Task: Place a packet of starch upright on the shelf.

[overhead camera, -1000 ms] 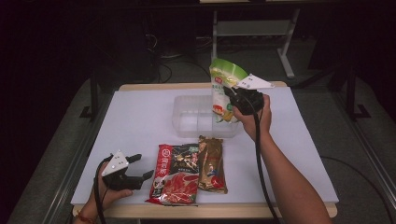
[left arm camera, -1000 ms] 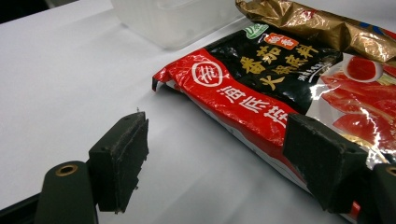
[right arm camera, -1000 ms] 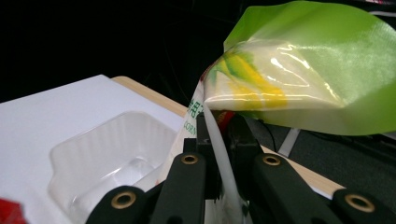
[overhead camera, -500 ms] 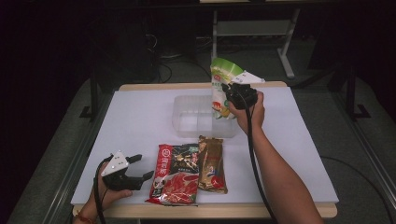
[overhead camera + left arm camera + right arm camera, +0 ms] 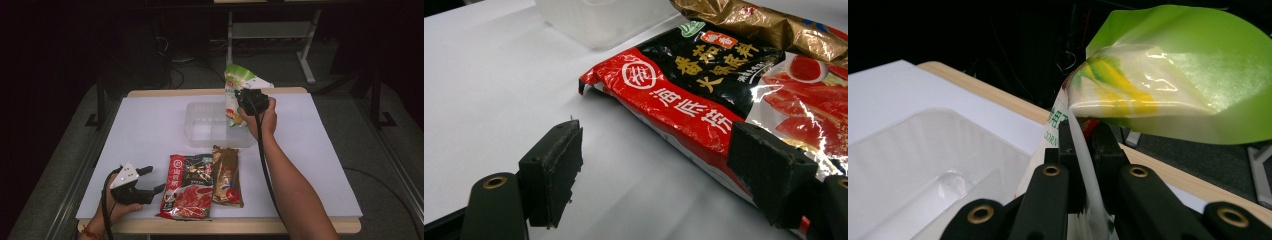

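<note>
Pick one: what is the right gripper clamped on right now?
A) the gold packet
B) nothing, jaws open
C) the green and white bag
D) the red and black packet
C: in the right gripper view the right gripper has its jaws pinched on the edge of the green and white bag, held over the clear plastic container, while the red and black packet and gold packet lie on the table.

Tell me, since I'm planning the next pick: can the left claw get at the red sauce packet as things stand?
Probably yes. The left claw sits open on the table, right beside the red sauce packet, whose edge lies near one of its pads. Nothing lies between them; the gold packet lies on its far side.
</note>
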`<state>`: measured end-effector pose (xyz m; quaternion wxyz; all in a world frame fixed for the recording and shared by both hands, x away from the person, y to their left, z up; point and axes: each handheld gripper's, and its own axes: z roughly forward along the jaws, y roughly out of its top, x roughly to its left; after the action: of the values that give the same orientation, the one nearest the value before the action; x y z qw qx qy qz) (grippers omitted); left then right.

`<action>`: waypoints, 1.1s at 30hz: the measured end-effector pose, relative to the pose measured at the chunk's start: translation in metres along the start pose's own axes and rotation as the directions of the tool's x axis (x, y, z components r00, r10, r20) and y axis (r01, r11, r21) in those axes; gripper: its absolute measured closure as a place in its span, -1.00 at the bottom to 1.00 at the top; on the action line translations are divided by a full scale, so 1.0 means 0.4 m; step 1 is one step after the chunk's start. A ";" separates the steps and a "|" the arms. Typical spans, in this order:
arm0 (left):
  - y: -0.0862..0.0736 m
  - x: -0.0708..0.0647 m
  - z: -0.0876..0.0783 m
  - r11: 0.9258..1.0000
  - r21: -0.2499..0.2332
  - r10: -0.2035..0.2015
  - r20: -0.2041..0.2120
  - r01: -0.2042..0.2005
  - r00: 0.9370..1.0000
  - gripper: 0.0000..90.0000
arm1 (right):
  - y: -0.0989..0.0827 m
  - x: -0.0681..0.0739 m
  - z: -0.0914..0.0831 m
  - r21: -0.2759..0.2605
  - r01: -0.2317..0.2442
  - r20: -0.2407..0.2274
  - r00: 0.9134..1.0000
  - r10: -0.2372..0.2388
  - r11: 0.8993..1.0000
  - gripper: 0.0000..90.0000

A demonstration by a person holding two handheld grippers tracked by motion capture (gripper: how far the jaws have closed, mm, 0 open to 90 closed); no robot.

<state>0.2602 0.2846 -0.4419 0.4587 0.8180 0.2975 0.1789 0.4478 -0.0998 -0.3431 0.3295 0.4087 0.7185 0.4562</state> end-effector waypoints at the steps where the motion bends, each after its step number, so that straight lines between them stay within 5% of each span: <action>1: 0.000 0.000 0.000 1.000 0.002 0.001 0.000 -0.001 1.000 -0.52 | 0.001 0.001 -0.001 -0.001 0.003 0.004 1.000 -0.003 1.000 0.90; 9: 0.000 -0.003 0.002 1.000 0.002 0.000 0.004 0.000 1.000 -0.52 | -0.003 0.001 -0.018 -0.021 -0.013 0.053 0.999 0.014 1.000 0.90; 23: 0.000 -0.006 0.004 1.000 0.006 0.007 0.010 -0.007 1.000 -0.51 | -0.021 0.029 -0.001 -0.005 0.013 0.074 0.997 -0.013 1.000 0.90; 30: 0.001 -0.007 0.006 1.000 0.007 0.008 0.011 -0.008 1.000 -0.51 | -0.061 0.016 -0.017 -0.016 -0.023 0.096 0.995 0.025 1.000 0.90; 33: 0.001 -0.007 0.007 1.000 0.010 0.007 0.011 -0.008 1.000 -0.51 | -0.082 0.029 -0.020 -0.014 -0.008 0.066 0.998 0.009 1.000 0.90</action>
<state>0.2600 0.2808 -0.4432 0.4555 0.8224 0.2928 0.1745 0.4266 -0.1007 -0.3716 0.3537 0.4243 0.7024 0.4488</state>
